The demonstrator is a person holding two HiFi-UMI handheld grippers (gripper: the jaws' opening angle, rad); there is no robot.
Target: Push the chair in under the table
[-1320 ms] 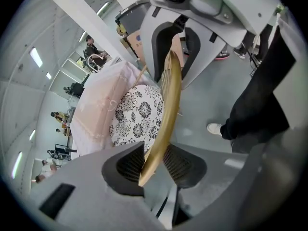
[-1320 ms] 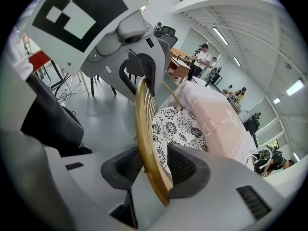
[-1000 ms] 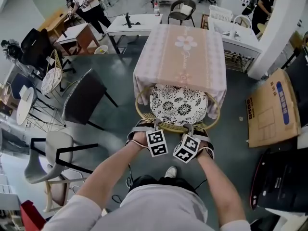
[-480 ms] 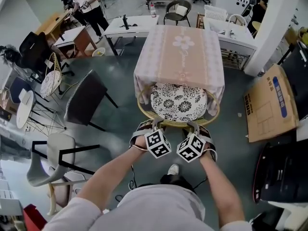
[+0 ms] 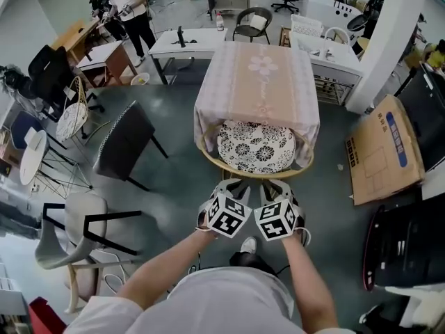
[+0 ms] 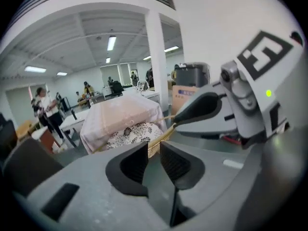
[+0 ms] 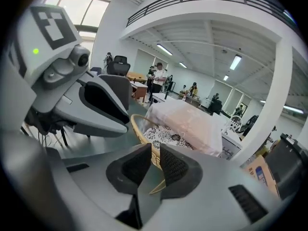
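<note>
The round wicker chair (image 5: 208, 160) with its black-and-white flowered cushion (image 5: 256, 147) stands on the grey floor (image 5: 174, 186), its front tucked under the square table (image 5: 259, 82) draped in a pale pink cloth with a flower print. The cloth's hem hangs over the far part of the cushion, and the curved woven back rim faces me, clear of the table.

My left gripper (image 5: 233, 186) and right gripper (image 5: 277, 186) sit side by side just short of that rim, tips pointing down and forward at it, the marker cubes nearly touching. In the left gripper view the black ribbed jaws of my left gripper (image 6: 154, 148) are closing with a narrow gap left; the woven rim shows through the gap, beyond the tips, and the pads press on nothing. In the right gripper view my right gripper (image 7: 154, 153) is closing too, a slim gap between its pads. The rim lines up with that gap, but I see no pad bearing on it.

To the left stands a dark angular chair on black legs (image 5: 124, 141), to the right a flat brown cardboard box (image 5: 386, 148) on the floor. White desks (image 5: 188, 40) stand behind the table.
</note>
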